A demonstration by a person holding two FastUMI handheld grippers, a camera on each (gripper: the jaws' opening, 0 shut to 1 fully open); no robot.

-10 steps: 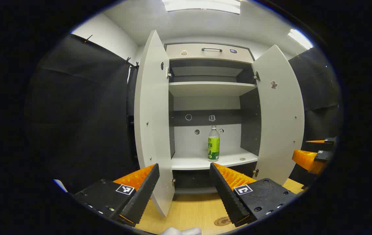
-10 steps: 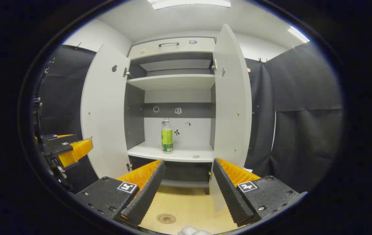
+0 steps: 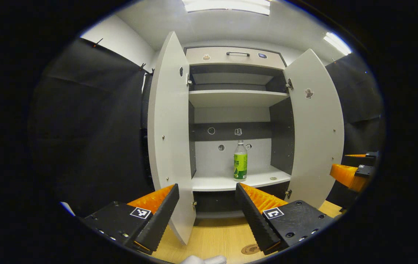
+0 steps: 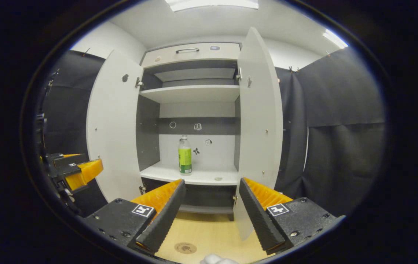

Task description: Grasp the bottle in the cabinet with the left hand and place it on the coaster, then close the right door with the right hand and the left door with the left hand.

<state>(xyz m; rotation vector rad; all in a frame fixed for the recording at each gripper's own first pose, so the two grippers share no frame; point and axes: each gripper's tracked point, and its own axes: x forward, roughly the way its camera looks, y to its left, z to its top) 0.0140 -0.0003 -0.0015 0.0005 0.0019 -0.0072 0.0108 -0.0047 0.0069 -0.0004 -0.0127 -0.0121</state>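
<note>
Standing upright on the lower shelf of the tall white two-door cabinet was the clear plastic bottle with a green label, toward the middle, untouched. Both doors hung wide: left door, right door. Left claw held low before the opening, fingers spread apart, nothing between them, well short of the bottle. Right claw likewise spread and empty, aimed near the right door's edge. Round brown coaster lay on the pale wooden worktop below, near the left claw.

Risks, as judged: the bottle looked tall and narrow, so a finger clipping it on approach could topple it against the back panel. The left door's edge sat just beside the left claw's line; a drift sideways might knock the door. Small round object on the shelf beside the bottle, too small to identify.
</note>
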